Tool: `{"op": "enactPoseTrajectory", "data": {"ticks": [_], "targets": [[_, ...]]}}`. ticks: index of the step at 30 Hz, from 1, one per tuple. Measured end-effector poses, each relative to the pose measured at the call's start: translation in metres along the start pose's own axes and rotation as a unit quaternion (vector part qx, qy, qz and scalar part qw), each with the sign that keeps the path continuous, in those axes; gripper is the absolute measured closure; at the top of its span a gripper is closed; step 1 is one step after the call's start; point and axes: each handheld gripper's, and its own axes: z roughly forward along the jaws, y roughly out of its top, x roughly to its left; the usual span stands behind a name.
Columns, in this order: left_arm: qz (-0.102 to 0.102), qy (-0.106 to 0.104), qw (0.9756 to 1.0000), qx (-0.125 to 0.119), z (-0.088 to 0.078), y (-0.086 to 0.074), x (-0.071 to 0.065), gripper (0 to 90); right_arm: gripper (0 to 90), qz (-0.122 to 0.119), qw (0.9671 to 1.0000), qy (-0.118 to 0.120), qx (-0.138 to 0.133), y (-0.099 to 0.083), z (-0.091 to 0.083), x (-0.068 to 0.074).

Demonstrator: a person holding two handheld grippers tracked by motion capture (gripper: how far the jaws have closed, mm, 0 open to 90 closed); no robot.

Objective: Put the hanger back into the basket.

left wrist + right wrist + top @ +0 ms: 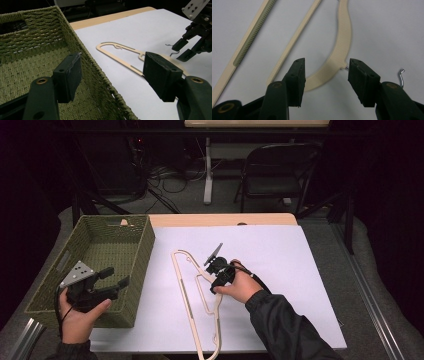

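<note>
A cream hanger (179,275) lies flat on the white sheet (285,270). My right gripper (211,277) is low over its neck, open. In the right gripper view the jaws (326,67) straddle the curved neck (342,45) where the thin metal hook (401,75) comes out, without touching it. A green woven basket (145,250) stands at the left. My left gripper (116,276) hovers open over the basket's front right corner. In the left gripper view its jaws (112,65) frame the basket wall (37,45), with the hanger (125,63) and the right gripper (183,50) beyond.
The basket looks empty inside. The wooden table edge (225,219) runs behind the sheet. A dark folding chair (275,165) and cables stand on the floor beyond the table. Metal rails line the table's sides.
</note>
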Motion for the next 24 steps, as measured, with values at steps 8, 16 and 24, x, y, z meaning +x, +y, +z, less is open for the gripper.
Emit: {"op": "enactPoseTrajectory", "data": {"ticks": [8,16,24], "targets": [[0.000,0.000,1.0000,0.000,0.000,0.000,0.000,31.4,46.5,-0.004,1.0000,0.000,-0.005,0.002,0.005,0.007],[-0.001,0.000,1.0000,-0.001,0.000,0.000,-0.001,31.4,46.6,-0.012,0.9998,0.008,-0.010,0.006,0.014,0.015],[0.000,-0.001,1.0000,-0.001,0.000,0.000,0.000,31.6,47.4,-0.021,0.9996,0.017,0.006,0.011,0.023,0.023]]}}
